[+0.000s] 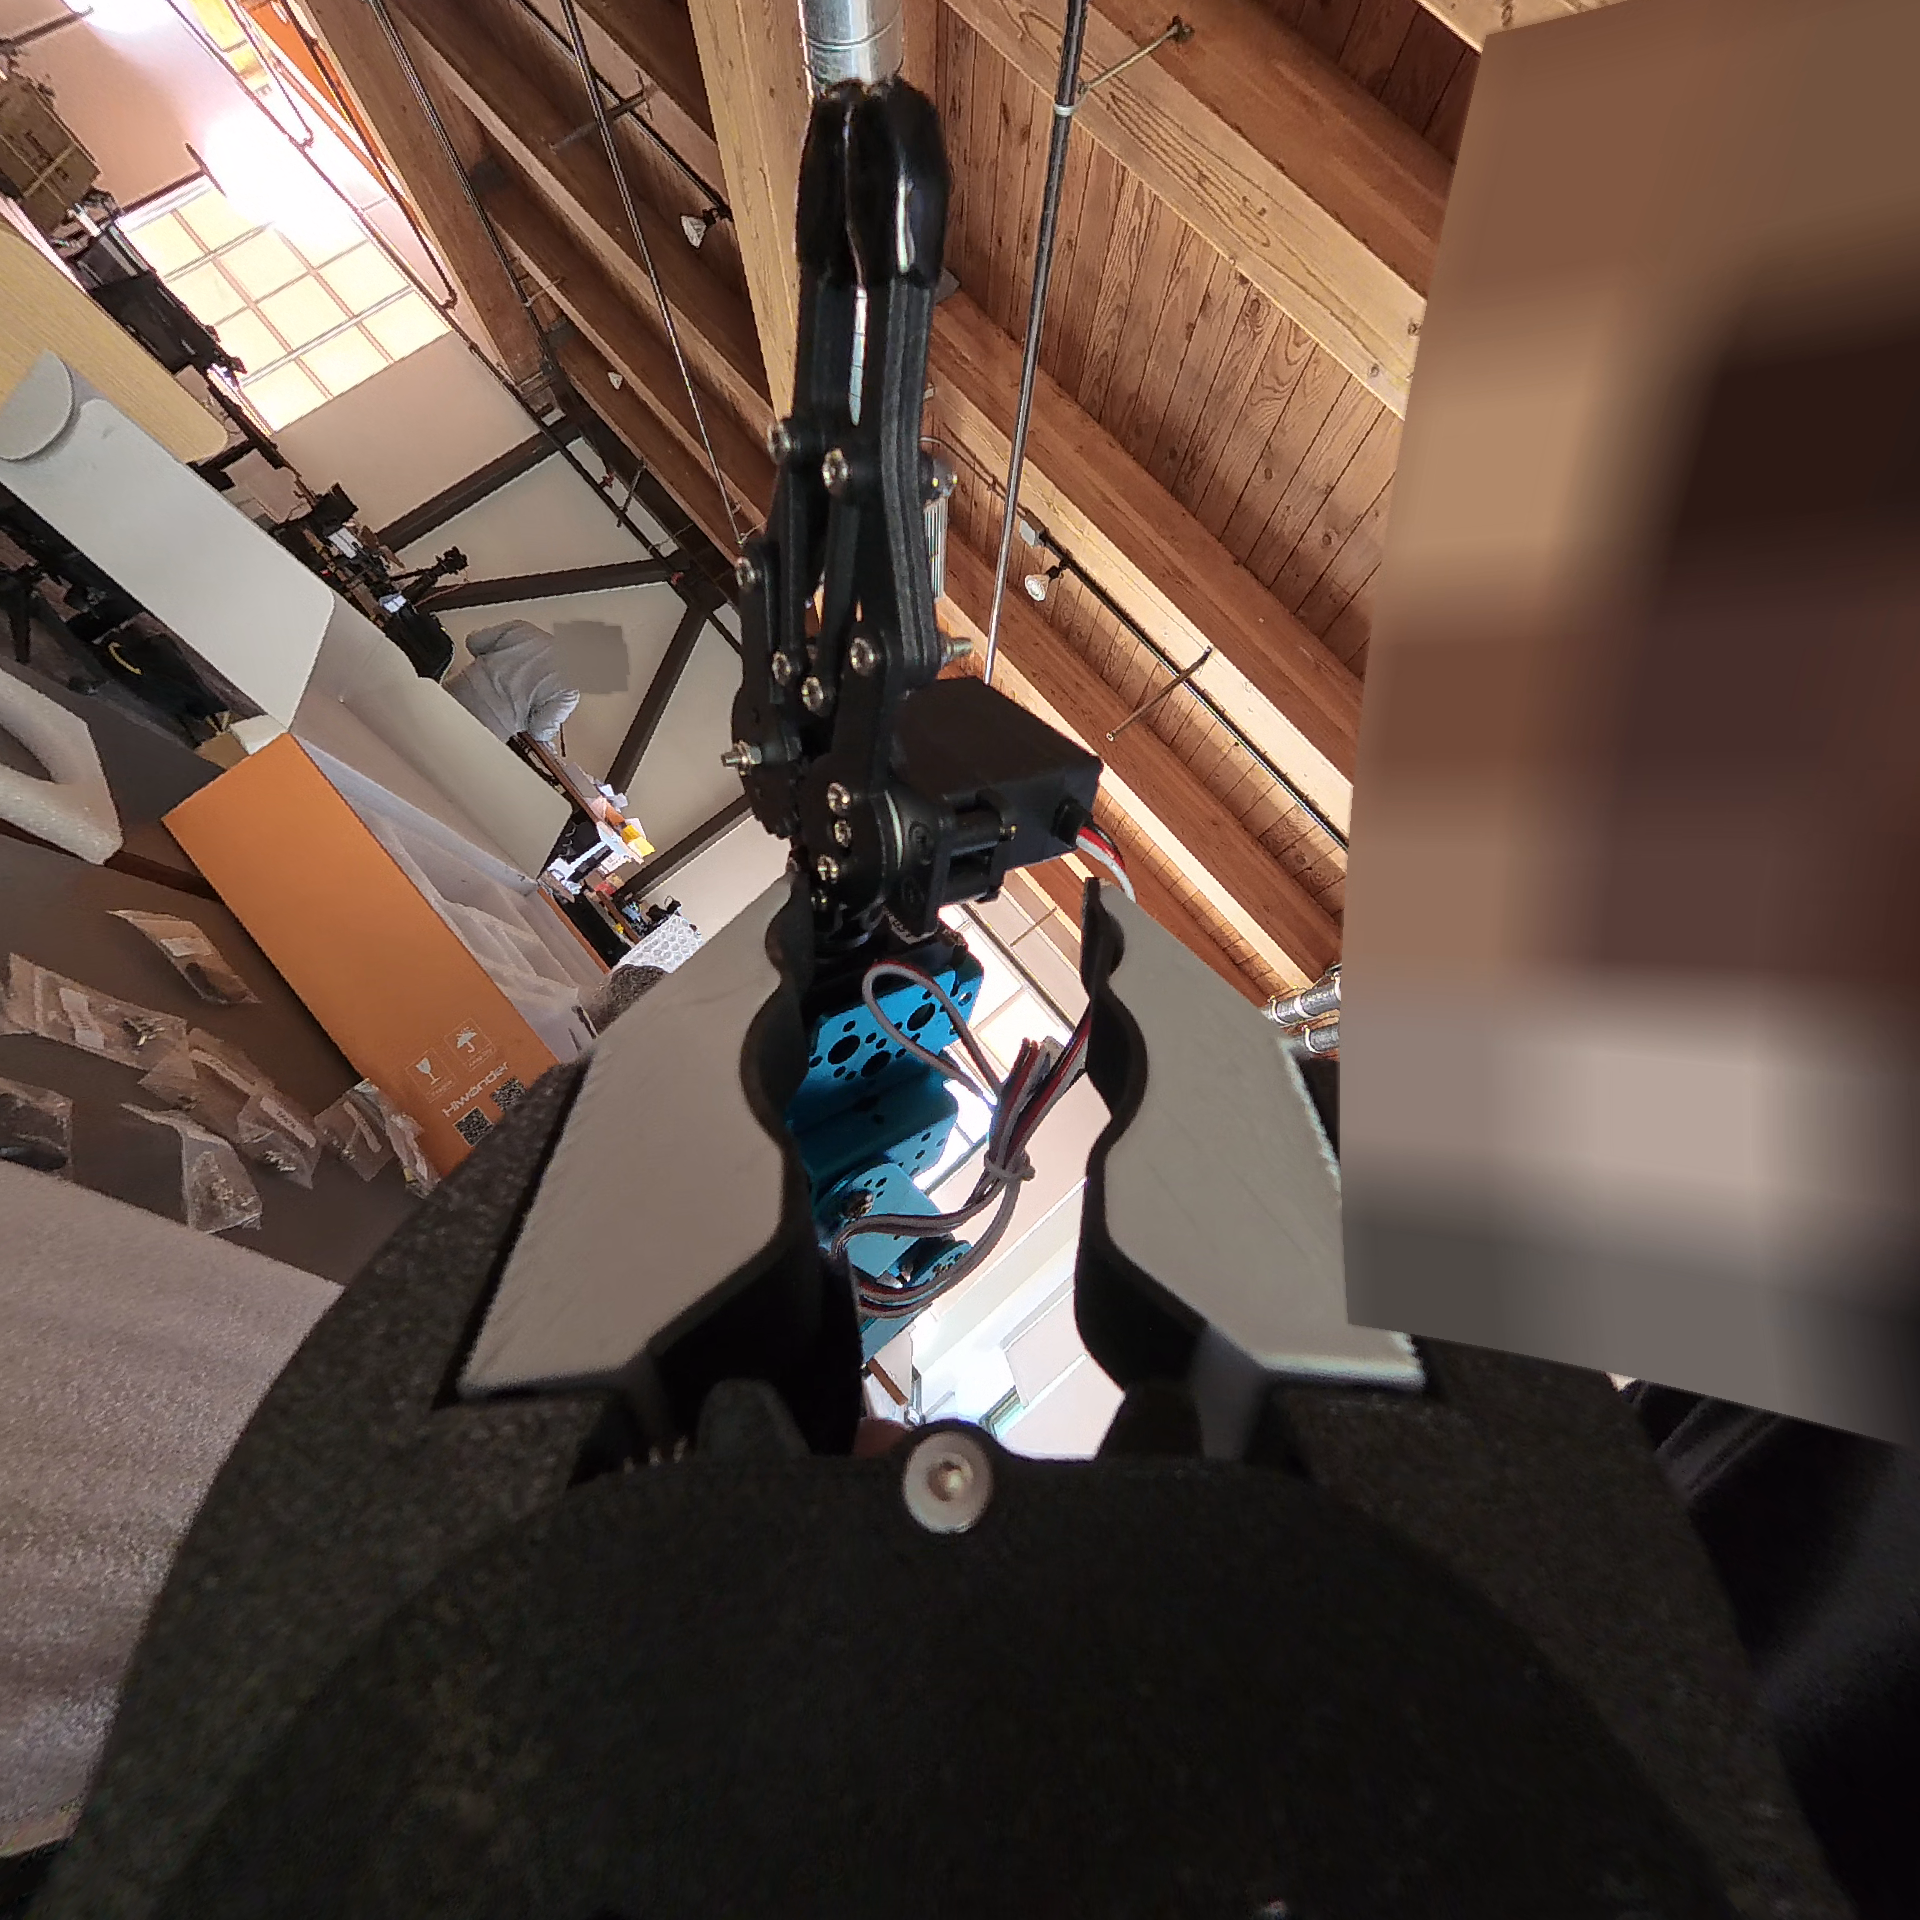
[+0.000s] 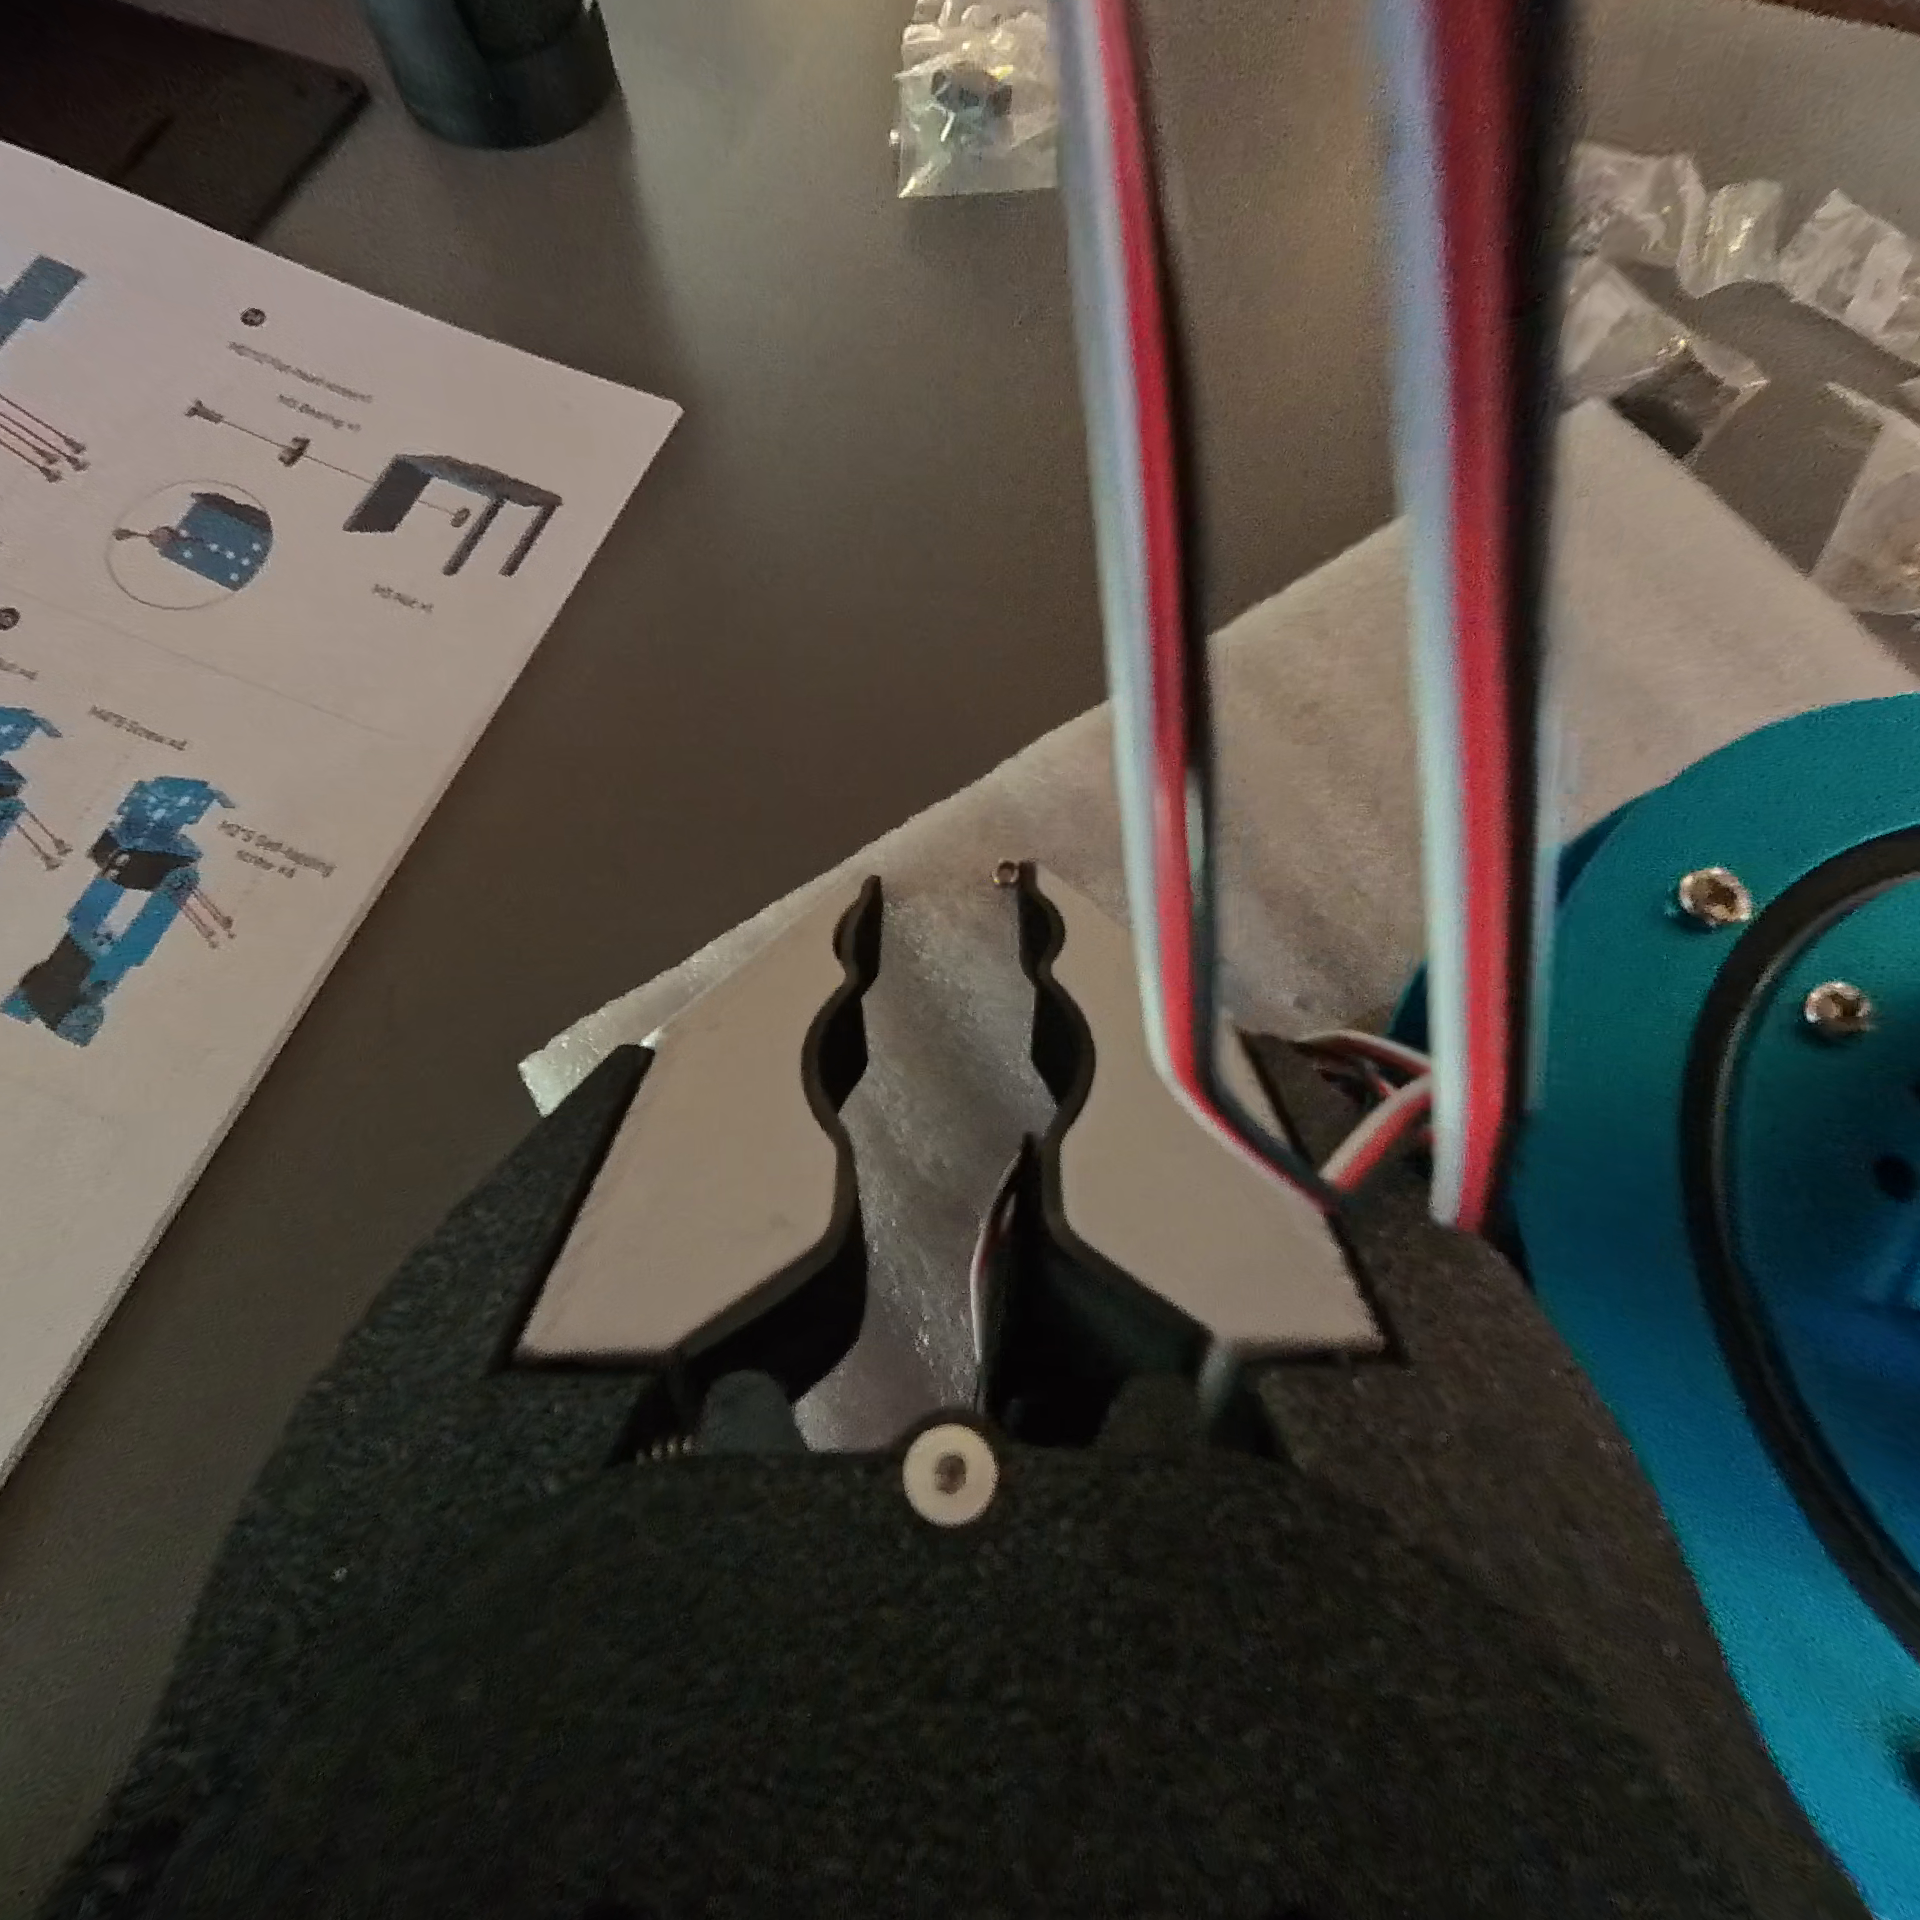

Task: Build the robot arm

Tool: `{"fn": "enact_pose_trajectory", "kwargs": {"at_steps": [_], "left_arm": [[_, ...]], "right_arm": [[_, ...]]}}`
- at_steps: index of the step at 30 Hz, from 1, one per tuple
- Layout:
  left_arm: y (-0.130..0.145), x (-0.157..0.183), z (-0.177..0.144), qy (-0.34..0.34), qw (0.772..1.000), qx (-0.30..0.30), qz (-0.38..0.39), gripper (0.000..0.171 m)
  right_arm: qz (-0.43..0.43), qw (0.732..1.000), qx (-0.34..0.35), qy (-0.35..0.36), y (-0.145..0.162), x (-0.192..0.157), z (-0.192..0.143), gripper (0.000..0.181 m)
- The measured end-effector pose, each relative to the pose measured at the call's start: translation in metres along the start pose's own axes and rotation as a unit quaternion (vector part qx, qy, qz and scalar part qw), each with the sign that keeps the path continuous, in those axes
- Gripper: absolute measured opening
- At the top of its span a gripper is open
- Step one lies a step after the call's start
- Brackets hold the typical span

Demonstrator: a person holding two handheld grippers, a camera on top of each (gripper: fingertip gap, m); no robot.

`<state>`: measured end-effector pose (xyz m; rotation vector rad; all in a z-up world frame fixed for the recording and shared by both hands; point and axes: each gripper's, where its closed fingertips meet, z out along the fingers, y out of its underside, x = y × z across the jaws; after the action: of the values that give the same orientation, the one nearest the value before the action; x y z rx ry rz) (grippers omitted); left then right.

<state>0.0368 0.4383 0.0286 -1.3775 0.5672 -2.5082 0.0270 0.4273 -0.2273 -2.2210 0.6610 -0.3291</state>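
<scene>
Left wrist view shows the left tongs (image 1: 940, 1049) spread around the blue arm section (image 1: 883, 1101) of a small robot arm, raised toward the ceiling; right tongs (image 2: 951, 935) spread, pinching nothing, over foam sheet (image 2: 1351, 665) on the counter (image 2: 831, 416), beside the blue base (image 2: 1662, 1143); manual (image 2: 260, 571) lies near the left edge.

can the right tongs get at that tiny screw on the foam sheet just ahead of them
Probably yes. The small screw lies bare on the foam sheet just past the open right tongs, beside the right fingertip. The hanging servo wires pass to the right and don't cover it.
</scene>
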Motion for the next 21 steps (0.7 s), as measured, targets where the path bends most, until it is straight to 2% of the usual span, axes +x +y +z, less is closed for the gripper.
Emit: {"fn": "enact_pose_trajectory", "kwargs": {"at_steps": [7,9,10,13,18,21], "left_arm": [[0.0,0.0,0.001,0.0,1.0,-0.003,-0.001,0.051],[0.0,0.0,0.001,0.0,1.0,-0.003,0.0,0.051],[0.0,0.0,0.001,0.0,1.0,-0.003,-0.001,0.051],[0.0,-0.001,0.001,0.0,1.0,-0.002,-0.005,0.051],[0.0,0.0,0.001,0.0,1.0,-0.001,-0.004,0.051],[0.0,0.0,0.001,0.0,1.0,-0.002,-0.004,0.051]], "right_arm": [[0.003,1.0,-0.004,-0.023,0.001,-0.001,-0.001,0.022],[0.005,0.999,-0.002,-0.041,0.002,-0.005,-0.003,0.013],[0.013,0.998,-0.004,-0.062,0.002,-0.01,-0.006,0.0],[0.023,0.996,0.023,-0.08,-0.003,-0.015,-0.013,0.0],[0.023,0.997,0.057,-0.055,-0.016,-0.007,-0.013,0.022],[0.008,0.999,0.022,-0.04,-0.01,-0.008,-0.001,0.027]]}}
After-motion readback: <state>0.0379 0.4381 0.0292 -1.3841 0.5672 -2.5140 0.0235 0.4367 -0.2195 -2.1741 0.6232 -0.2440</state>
